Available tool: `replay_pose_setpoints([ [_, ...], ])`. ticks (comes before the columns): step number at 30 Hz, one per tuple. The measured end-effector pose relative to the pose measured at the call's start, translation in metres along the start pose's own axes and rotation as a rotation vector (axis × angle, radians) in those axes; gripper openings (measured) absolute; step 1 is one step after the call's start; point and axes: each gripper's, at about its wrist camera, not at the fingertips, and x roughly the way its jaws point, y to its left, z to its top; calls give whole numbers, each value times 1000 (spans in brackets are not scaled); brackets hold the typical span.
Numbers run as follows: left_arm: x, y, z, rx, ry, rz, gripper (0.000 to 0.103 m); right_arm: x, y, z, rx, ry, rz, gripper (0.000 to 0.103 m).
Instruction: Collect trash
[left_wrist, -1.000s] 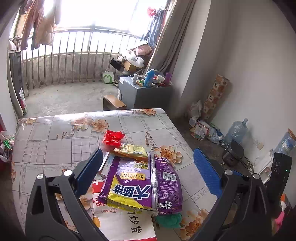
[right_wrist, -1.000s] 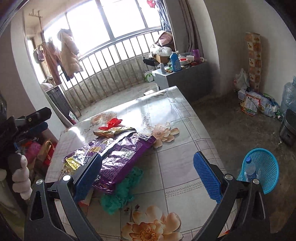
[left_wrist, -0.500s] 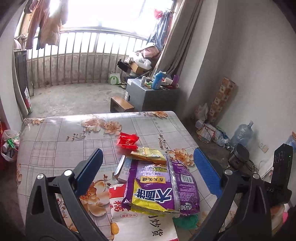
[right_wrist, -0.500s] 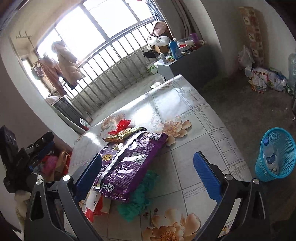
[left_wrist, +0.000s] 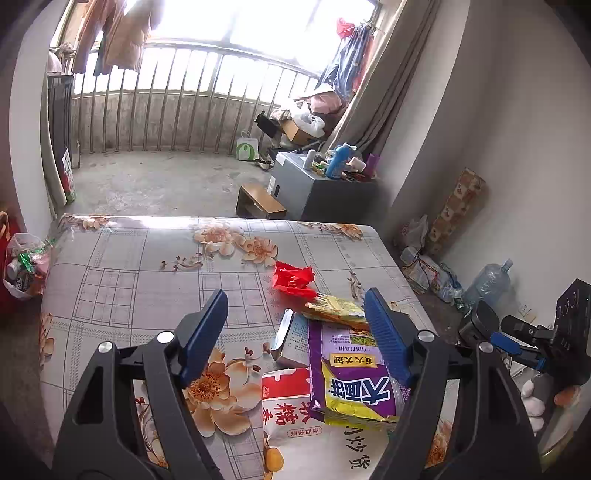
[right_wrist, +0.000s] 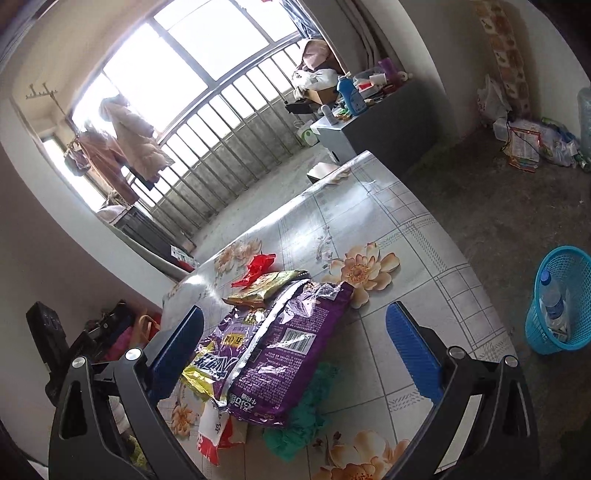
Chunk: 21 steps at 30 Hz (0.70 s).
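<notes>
Between right fingers (right_wrist: 413, 354), purple bag (right_wrist: 288, 354)

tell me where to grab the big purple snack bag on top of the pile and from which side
Take the big purple foil snack bag by its near bottom edge, probably with the right gripper, which is open and faces that edge. The bag lies flat on the other wrappers, and that edge overhangs the green crumpled plastic, so one of the fingers could likely slide under it, the other over.

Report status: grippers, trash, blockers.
Left gripper open, jaws just narrowing, empty. Right gripper open, empty. Purple bag tops the trash pile. Bin on the floor.
</notes>
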Motion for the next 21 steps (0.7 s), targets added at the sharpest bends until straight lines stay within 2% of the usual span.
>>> replay_pose_setpoints([
  [10, 31, 35, -7, -86, 93, -60, 48, 36, -2, 8, 97, 99, 71, 88],
  [15, 56, 44, 6, -117, 144, -107, 43, 57, 6, 22, 123, 158, 126, 79],
  [18, 81, 53, 17, -171, 204, -171, 41, 75, 12, 32, 143, 213, 179, 75],
  [21, 116, 62, 24, -248, 296, -246, 41, 99, 15, 39, 159, 281, 212, 71],
])
